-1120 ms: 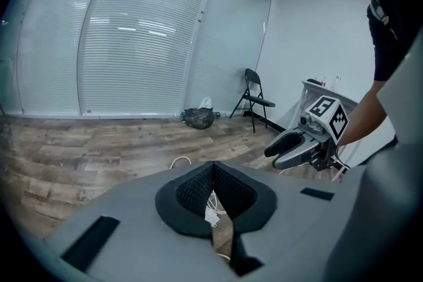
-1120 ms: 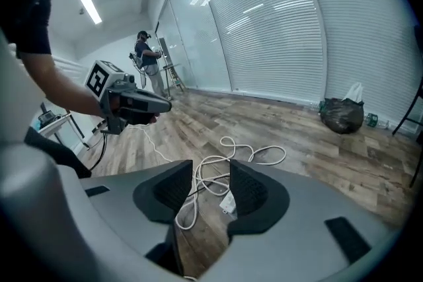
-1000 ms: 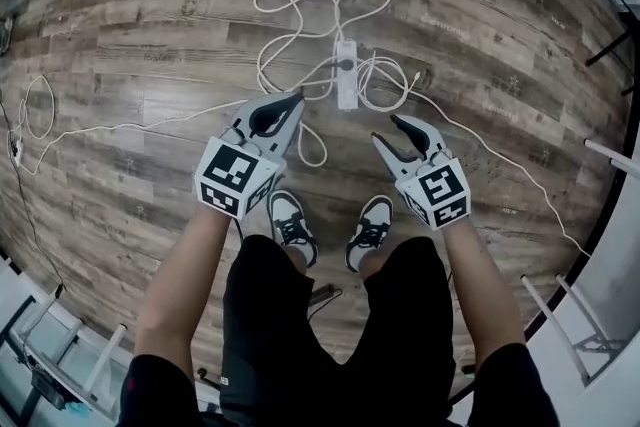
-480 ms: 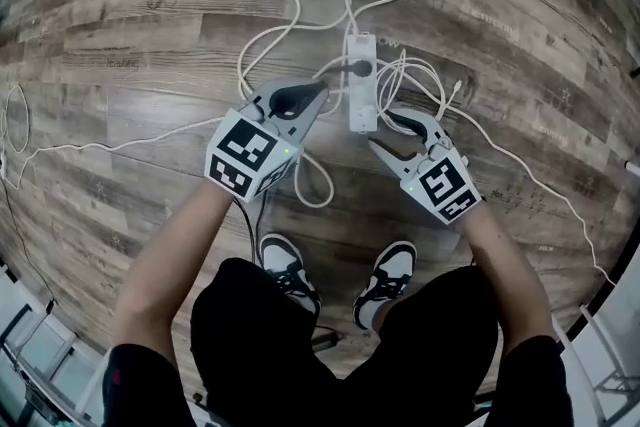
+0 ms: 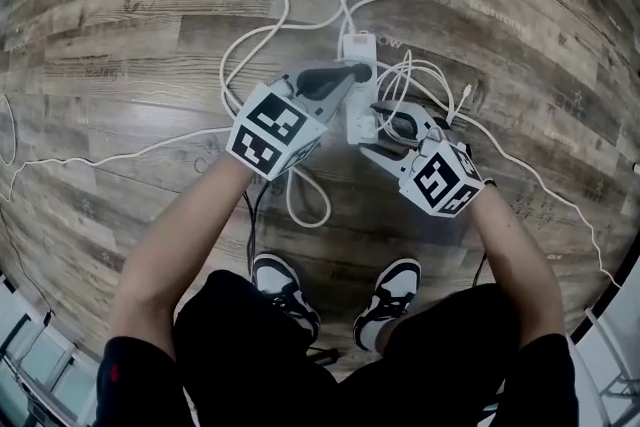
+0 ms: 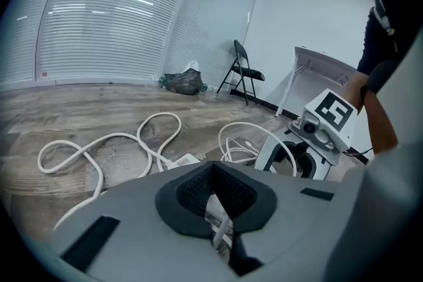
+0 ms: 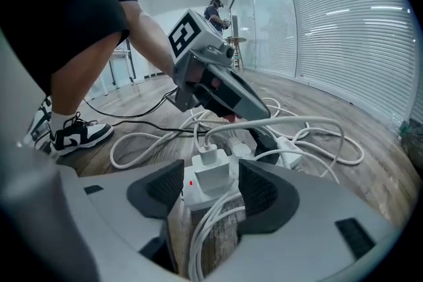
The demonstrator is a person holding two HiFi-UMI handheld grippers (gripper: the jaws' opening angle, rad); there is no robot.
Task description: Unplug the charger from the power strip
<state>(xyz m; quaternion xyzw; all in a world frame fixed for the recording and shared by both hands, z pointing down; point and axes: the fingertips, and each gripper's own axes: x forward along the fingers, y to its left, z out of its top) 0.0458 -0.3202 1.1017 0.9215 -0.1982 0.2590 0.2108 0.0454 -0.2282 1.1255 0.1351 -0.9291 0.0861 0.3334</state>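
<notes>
**Left gripper view.** Left claw (image 6: 212,175), jaws drawn almost together, with white cable (image 6: 221,229) showing through the slit between them. Just beyond the claw, an end of the power strip (image 6: 187,160) lies on the wooden floor (image 6: 79,109). Right of the claw is the right claw (image 6: 291,158). Far beyond it stand a folding chair (image 6: 244,74) and a dark bag (image 6: 182,81).

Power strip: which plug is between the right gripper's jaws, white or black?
The white charger, between the opening jaws at the strip's near end; the black plug sits farther along, outside them.
</notes>
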